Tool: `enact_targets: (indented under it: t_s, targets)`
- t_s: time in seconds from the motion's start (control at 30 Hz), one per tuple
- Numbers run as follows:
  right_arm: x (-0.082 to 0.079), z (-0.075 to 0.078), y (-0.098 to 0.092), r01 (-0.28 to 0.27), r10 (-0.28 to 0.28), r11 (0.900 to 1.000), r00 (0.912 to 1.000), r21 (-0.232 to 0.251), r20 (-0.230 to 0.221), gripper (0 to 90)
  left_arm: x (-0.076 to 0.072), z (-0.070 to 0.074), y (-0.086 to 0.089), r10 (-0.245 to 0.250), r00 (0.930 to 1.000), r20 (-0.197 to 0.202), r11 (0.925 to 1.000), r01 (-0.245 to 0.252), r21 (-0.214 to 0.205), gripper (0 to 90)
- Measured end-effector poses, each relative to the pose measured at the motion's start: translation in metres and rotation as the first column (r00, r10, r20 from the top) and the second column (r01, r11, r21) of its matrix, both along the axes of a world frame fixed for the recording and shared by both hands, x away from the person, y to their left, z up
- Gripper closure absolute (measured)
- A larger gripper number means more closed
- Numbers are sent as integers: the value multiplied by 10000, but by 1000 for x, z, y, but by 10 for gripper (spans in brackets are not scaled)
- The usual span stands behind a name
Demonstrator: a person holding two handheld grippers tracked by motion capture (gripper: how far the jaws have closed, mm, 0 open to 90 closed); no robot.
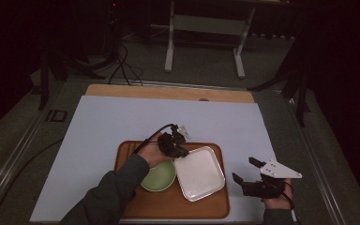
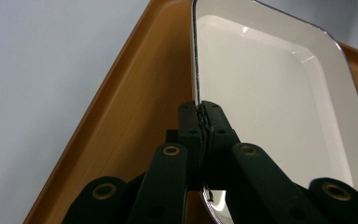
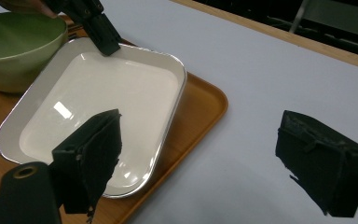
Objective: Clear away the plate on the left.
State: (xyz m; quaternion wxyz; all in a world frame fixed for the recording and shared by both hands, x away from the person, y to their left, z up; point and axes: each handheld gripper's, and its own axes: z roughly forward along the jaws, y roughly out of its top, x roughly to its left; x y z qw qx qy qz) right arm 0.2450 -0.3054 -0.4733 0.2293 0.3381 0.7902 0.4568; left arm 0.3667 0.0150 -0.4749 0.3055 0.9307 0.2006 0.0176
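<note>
A white square plate lies on an orange tray, next to a green bowl. My left gripper is shut on the plate's far left rim. In the left gripper view the jaws pinch that thin edge, with the plate stretching away over the tray. My right gripper stands open over the white sheet, just right of the tray, nothing between its jaws. The right gripper view has the plate, the bowl and the left gripper at the plate's far rim.
A pale sheet covers most of the wooden table. Bare sheet lies beyond and left of the tray. Past the table's far edge a metal frame and cables are on the dark floor.
</note>
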Motion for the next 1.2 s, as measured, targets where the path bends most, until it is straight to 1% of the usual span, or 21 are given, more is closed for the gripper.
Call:
enact_targets:
  t_s: [0.07, 0.13, 0.3, 0.37, 0.4, 0.43, 0.47, 0.5, 0.57, 0.63, 0.7, 0.73, 0.8, 0.9, 0.97, 1.0, 1.03, 1.07, 1.1, 1.13, 1.2]
  targets:
    - [0, 0, 0, 9, -9, 10000, 10000, -15, -19, 138, -1, -1, -1, -48, 9999, -96, 9999, 49, 140, 881]
    - [0, 0, 0, 17, -17, 10000, 10000, -14, -24, 139, -2, -3, -2, -115, 9999, -91, 9995, 117, 299, 877]
    - [-1, 0, 0, 29, -29, 10000, 10000, -3, -5, 138, -3, -4, -2, -40, 9999, -106, 9991, 45, 414, 854]
    - [-1, 0, 0, 22, -22, 10000, 10000, -15, -4, 138, -3, -3, 1, 49, 9999, -91, 9996, -46, 268, 809]
    - [-1, 0, 0, 22, -22, 10000, 10000, -15, -4, 138, -3, -3, 1, 49, 9999, -91, 9996, -46, 268, 778]
    - [-1, 0, 1, 23, -23, 10000, 10000, -18, -17, 139, -3, -2, 3, 148, 9999, -68, 9998, -147, 157, 778]
    - [-1, 0, 1, 14, -15, 10000, 10000, -34, -41, 139, -4, -1, 4, 247, 9997, -8, 9996, -247, 109, 714]
    - [-1, 0, 2, 7, -8, 10000, 10000, -44, -42, 138, -4, 0, 5, 338, 9994, 18, 9994, -338, 51, 677]
    - [-1, 0, 2, -8, 8, 10000, 10000, -47, -24, 138, -5, 2, 8, 501, 9987, 90, 9987, -500, -81, 621]
    - [-1, 0, 2, -4, 4, 10000, 10000, -51, -24, 139, -5, 5, 11, 593, 9981, 174, 9981, -590, -160, 587]
    - [-1, 0, 3, -6, 6, 10000, 10000, -79, -51, 139, -7, 7, 14, 841, 9958, 360, 9961, -830, -302, 553]
    - [-1, 0, 3, -9, 9, 10000, 10000, -81, -49, 138, -9, 9, 16, 1128, 9927, 437, 9927, -1107, -477, 522]
    - [-1, 0, 3, -17, 17, 10000, 10000, -72, -32, 139, -10, 14, 21, 1422, 9888, 458, 9877, -1387, -723, 490]
    - [-1, -1, 3, -22, 22, 10000, 10000, -73, -41, 139, -14, 22, 29, 1829, 9813, 600, 9791, -1763, -1011, 453]
    - [0, -1, 3, -28, 28, 10000, 10000, -91, -57, 138, -17, 27, 36, 2243, 9711, 815, 9693, -2137, -1214, 433]
    - [0, -1, 4, -42, 41, 10000, 10000, -90, -60, 138, -19, 29, 39, 2461, 9638, 1029, 9647, -2334, -1217, 428]
    - [0, -1, 4, -68, 68, 9999, 10000, -83, -41, 138, -22, 31, 42, 2709, 9537, 1309, 9589, -2554, -1236, 423]
    - [0, -1, 4, -75, 74, 9999, 10000, -74, -35, 138, -25, 33, 45, 2924, 9452, 1453, 9525, -2743, -1324, 417]
    - [0, -1, 4, -74, 74, 9999, 10000, -79, -64, 139, -27, 34, 49, 3057, 9394, 1554, 9484, -2860, -1367, 407]
    - [1, -1, 5, -64, 64, 9999, 9999, -102, -91, 138, -31, 36, 53, 3212, 9287, 1853, 9448, -3010, -1296, 397]
    - [1, -1, 5, -86, 85, 9999, 9999, -107, -86, 138, -36, 39, 57, 3393, 9130, 2264, 9402, -3216, -1121, 374]
